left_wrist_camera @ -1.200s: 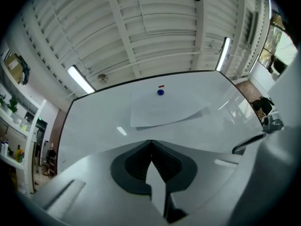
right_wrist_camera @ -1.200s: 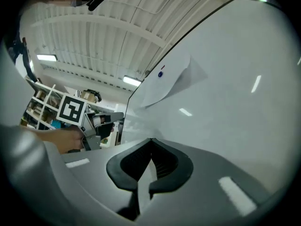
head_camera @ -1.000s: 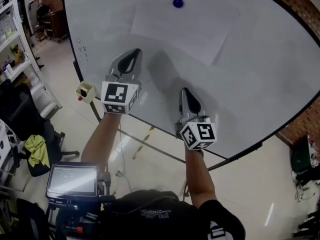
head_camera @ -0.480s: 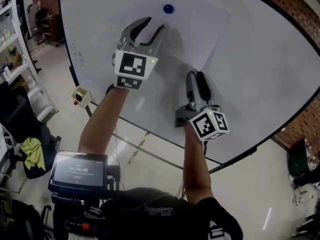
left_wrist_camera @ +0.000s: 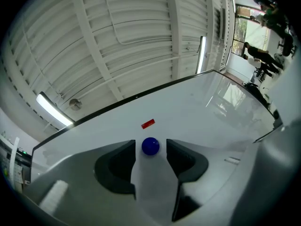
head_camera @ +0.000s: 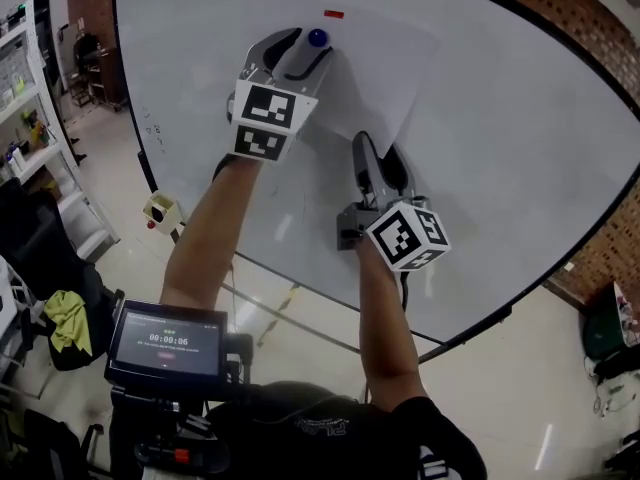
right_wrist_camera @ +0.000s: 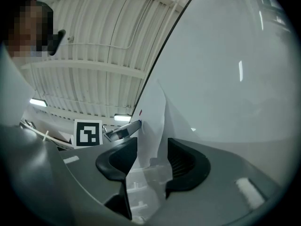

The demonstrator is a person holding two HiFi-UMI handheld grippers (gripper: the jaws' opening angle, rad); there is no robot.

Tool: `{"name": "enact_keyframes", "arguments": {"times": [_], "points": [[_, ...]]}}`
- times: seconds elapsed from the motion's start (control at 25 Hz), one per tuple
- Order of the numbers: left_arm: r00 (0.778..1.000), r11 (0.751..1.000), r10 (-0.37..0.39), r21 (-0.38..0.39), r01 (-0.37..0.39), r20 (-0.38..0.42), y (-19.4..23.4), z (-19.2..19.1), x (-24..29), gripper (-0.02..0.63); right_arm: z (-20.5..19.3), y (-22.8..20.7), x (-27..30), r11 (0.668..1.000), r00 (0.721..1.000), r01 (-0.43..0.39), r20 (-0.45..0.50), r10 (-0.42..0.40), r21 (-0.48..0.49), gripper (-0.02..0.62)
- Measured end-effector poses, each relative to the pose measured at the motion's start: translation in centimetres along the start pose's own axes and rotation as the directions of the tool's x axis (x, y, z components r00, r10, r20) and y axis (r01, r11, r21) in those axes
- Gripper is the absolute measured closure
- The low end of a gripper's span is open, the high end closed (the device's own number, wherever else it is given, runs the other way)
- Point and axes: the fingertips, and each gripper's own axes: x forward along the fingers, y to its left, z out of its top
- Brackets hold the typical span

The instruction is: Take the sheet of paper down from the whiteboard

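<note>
A white sheet of paper (head_camera: pixel 365 78) hangs on the whiteboard (head_camera: pixel 500 148), pinned near its top by a round blue magnet (head_camera: pixel 317 38). A small red magnet (head_camera: pixel 334 14) sits just above. My left gripper (head_camera: pixel 300 48) is raised to the sheet's top; its jaws are opening, with the blue magnet (left_wrist_camera: pixel 150 146) between the tips and a gap on each side. My right gripper (head_camera: pixel 378 158) is lower, at the sheet's bottom corner. Its jaws are opening too, and the paper's edge (right_wrist_camera: pixel 153 112) runs loose between them in the right gripper (right_wrist_camera: pixel 151 147) view.
The board's dark lower rail (head_camera: pixel 300 278) runs below my arms. A yellow cup (head_camera: pixel 160 208) hangs at its left end. Shelves (head_camera: pixel 20 88) and a chair with a yellow-green cloth (head_camera: pixel 65 303) stand at left, a brick wall (head_camera: pixel 610 248) at right.
Both grippers have risen up the board, the left from below the sheet to the blue magnet, the right to the sheet's lower corner. Both pairs of jaws went from shut to open.
</note>
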Motion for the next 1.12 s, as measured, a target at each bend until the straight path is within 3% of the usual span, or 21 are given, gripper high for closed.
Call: {"name": "enact_keyframes", "arguments": {"times": [0.56,0.84,0.88,1.12], "points": [[0.999,0.999,-0.034,-0.029,0.034,-0.011,0.5,-0.2,0.3,0.421,0.2,0.7,0.9,0.998,0.998,-0.054,0.023,0.054,0.032,0.431],[0.999,0.999,-0.039,-0.037,0.039,-0.007,0.6,-0.2,0.2,0.444,0.6,0.8,0.9,0.997,0.997,-0.068,0.032,0.066,0.036,0.494],[0.999,0.999,-0.036,-0.036,0.035,-0.009,0.8,-0.2,0.2,0.48,0.6,0.8,0.9,0.997,0.997,-0.067,0.032,0.066,0.036,0.507],[0.999,0.999,-0.036,-0.029,0.036,-0.016,0.9,-0.4,0.4,0.482,0.5,0.7,1.0,0.998,0.998,-0.058,0.03,0.058,0.021,0.577]]}}
